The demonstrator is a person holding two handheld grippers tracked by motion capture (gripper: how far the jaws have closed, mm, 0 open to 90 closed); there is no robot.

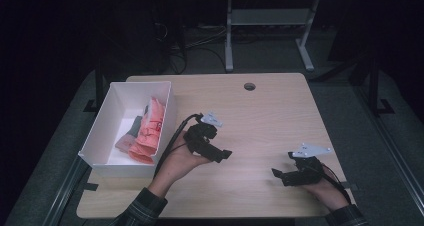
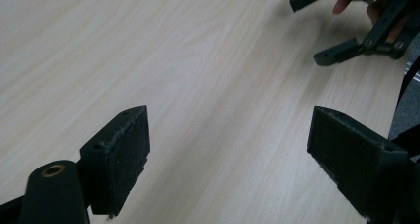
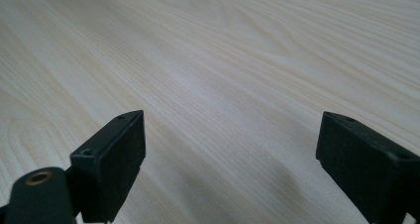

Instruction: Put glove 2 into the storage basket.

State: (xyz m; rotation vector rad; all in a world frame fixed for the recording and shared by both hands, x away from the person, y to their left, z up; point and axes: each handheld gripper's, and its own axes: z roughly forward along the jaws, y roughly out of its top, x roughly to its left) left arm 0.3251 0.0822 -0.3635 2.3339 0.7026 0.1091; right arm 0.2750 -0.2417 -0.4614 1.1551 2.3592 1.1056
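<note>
- The big pale wooden worktop (image 1: 260,131) is bare in the middle, where both tools hang.
- A white box with tall sides (image 1: 111,111) sits at the left edge of the worktop. Its long side runs from near to far.
- Inside the box lies a pile of folded pink cloth with a grey piece (image 1: 146,131). It rests against the box's right wall.
- The cloth lies to the left of the left tool (image 1: 214,148), and close to it. The right tool (image 1: 285,176) is well apart from the box, so the left hand is the nearer one, I think.
- The left tool points right, away from the box. It would need to turn back to reach the cloth.
- Both tools are spread wide with nothing between their black pads (image 2: 124,154) (image 3: 116,159).
</note>
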